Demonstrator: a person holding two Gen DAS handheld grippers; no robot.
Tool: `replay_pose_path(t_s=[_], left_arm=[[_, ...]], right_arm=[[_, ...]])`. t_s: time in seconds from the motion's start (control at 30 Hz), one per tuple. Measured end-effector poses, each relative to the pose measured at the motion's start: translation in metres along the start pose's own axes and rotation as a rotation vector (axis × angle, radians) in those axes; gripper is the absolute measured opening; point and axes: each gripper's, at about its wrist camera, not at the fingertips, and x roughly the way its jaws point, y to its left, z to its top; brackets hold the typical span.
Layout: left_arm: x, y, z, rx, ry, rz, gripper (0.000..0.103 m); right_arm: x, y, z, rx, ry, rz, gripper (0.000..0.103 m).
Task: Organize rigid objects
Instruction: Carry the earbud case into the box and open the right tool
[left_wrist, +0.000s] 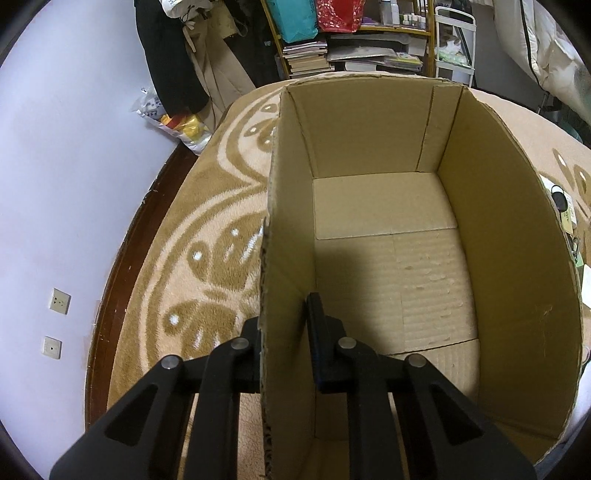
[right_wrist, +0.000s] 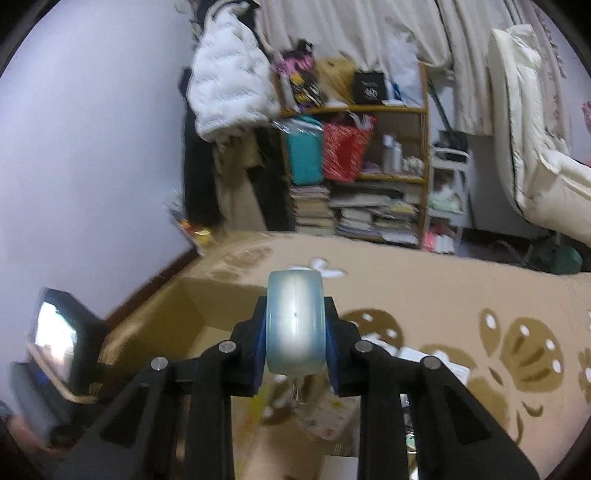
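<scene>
An open, empty cardboard box (left_wrist: 388, 266) stands on a tan patterned blanket (left_wrist: 192, 258). My left gripper (left_wrist: 282, 332) is shut on the box's left wall, one finger outside and one inside. In the right wrist view my right gripper (right_wrist: 295, 328) is shut on a pale blue translucent wheel-like object (right_wrist: 295, 321), held up in the air. The same box (right_wrist: 166, 321) shows below and to the left of it. The right wrist view is blurred.
Small items and papers (right_wrist: 325, 417) lie on the blanket under my right gripper. Keys and cards (left_wrist: 565, 210) lie right of the box. A cluttered bookshelf (right_wrist: 362, 184) and hanging coats (right_wrist: 229, 92) stand at the back. A wall (left_wrist: 74, 147) runs along the left.
</scene>
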Motion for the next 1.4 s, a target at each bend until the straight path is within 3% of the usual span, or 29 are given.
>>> replay_pose_path(t_s=[0.13, 0.3, 0.4, 0.5, 0.63, 0.8, 0.87, 0.93, 1.1, 1.4], left_arm=[[-0.002, -0.004, -0.001, 0.003, -0.003, 0.004, 0.014], [-0.002, -0.002, -0.001, -0.012, -0.004, -0.001, 0.015], [-0.002, -0.001, -0.001, -0.011, -0.004, -0.001, 0.015], [-0.002, 0.001, -0.001, -0.011, -0.006, 0.001, 0.015], [-0.001, 0.003, -0.001, -0.023, 0.001, -0.008, 0.016], [0.001, 0.008, 0.000, -0.061, 0.012, -0.025, 0.017], [0.002, 0.011, 0.000, -0.077, 0.017, -0.051, 0.016], [0.003, 0.011, 0.000, -0.080, 0.024, -0.036, 0.016], [0.002, 0.007, -0.001, -0.058, 0.021, -0.016, 0.017], [0.003, 0.006, 0.000, -0.052, 0.023, -0.011, 0.017]], right_arm=[[-0.011, 0.020, 0.006, 0.010, -0.025, 0.102, 0.028], [-0.005, 0.041, 0.000, 0.010, 0.017, 0.211, 0.028], [0.003, 0.050, -0.012, -0.034, 0.054, 0.196, 0.028], [0.019, 0.048, -0.022, 0.000, 0.150, 0.229, 0.028], [0.037, 0.046, -0.034, -0.017, 0.231, 0.206, 0.028], [0.037, 0.039, -0.039, -0.002, 0.245, 0.202, 0.031], [0.035, 0.038, -0.035, -0.011, 0.222, 0.190, 0.040], [0.033, 0.035, -0.031, -0.020, 0.202, 0.167, 0.060], [0.033, 0.015, -0.022, 0.009, 0.180, 0.078, 0.082], [0.050, -0.043, -0.022, 0.099, 0.210, -0.041, 0.086]])
